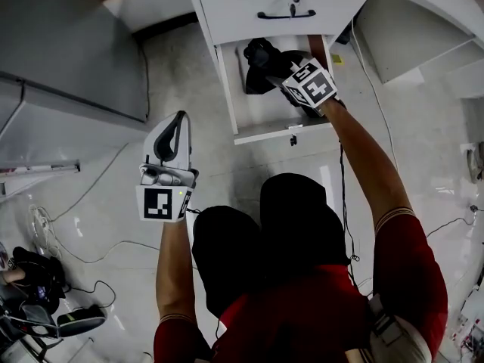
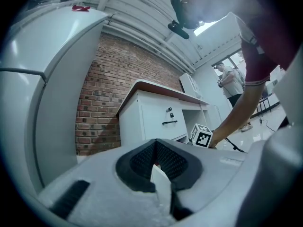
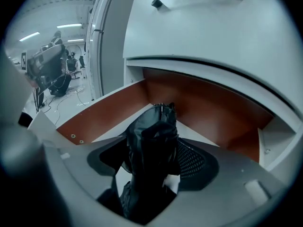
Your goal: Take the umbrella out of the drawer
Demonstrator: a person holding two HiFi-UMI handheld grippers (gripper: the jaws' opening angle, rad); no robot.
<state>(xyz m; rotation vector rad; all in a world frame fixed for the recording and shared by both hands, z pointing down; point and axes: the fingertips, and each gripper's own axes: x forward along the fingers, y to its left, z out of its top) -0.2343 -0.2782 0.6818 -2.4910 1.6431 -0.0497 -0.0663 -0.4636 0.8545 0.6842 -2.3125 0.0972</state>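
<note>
In the head view, the black folded umbrella (image 1: pixel 261 57) lay in the open drawer (image 1: pixel 272 132) at upper centre. Its long axis ran from upper left down toward your right hand-held gripper (image 1: pixel 281 76). Your right arm reached out straight into the drawer. Your left hand-held gripper (image 1: pixel 172 127) hung at centre left over the floor, pointing up the frame.

In the left gripper view, its jaws were together with nothing between them, facing the white cabinet (image 2: pixel 156 117) beside a brick wall (image 2: pixel 102 98).

In the right gripper view, the jaws stood wide apart around the umbrella without squeezing it. The umbrella ran from bottom centre away toward the drawer's brown back.
</note>
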